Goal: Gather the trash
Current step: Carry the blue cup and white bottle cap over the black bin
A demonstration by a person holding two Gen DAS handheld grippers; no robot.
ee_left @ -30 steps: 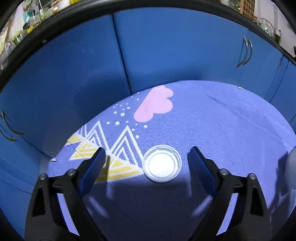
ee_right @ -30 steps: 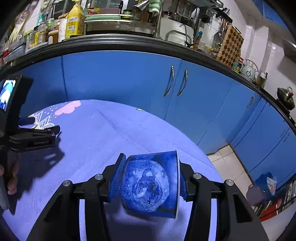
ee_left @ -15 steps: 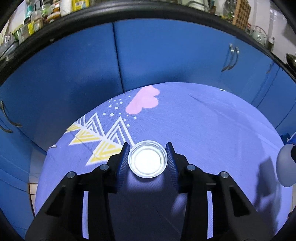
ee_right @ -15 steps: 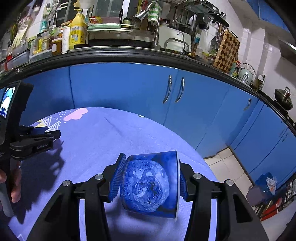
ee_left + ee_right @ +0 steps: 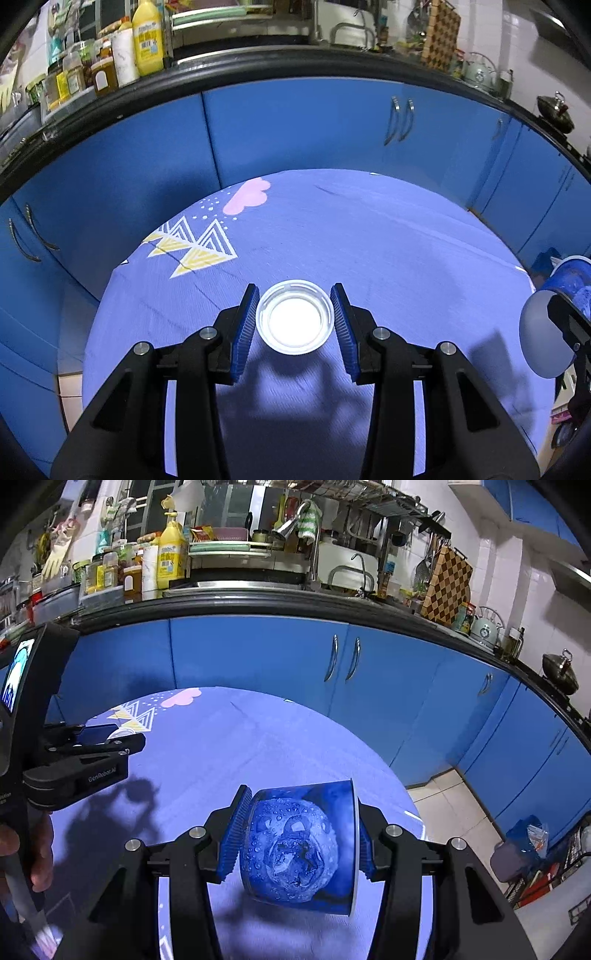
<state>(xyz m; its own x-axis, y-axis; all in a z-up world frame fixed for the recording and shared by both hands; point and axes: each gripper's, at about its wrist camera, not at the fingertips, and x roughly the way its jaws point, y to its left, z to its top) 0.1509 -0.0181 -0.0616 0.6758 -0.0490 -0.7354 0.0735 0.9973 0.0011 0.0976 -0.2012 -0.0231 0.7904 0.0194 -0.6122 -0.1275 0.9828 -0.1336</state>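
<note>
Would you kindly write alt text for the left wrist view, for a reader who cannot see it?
The left gripper is shut on a round white plastic lid, above a purple patterned cloth. Blue kitchen cabinets curve behind, and the right gripper's blue cup shows at the right edge.

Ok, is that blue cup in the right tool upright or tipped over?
Tipped: the blue cup lies sideways in the right tool, rim pointing right.

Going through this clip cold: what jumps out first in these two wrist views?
The blue printed cup stands out, lying sideways, clamped in the right gripper above the purple tablecloth. In the left wrist view, the bright white round lid sits gripped in the left gripper. Behind both runs a wall of blue cabinets under a cluttered counter.
</note>
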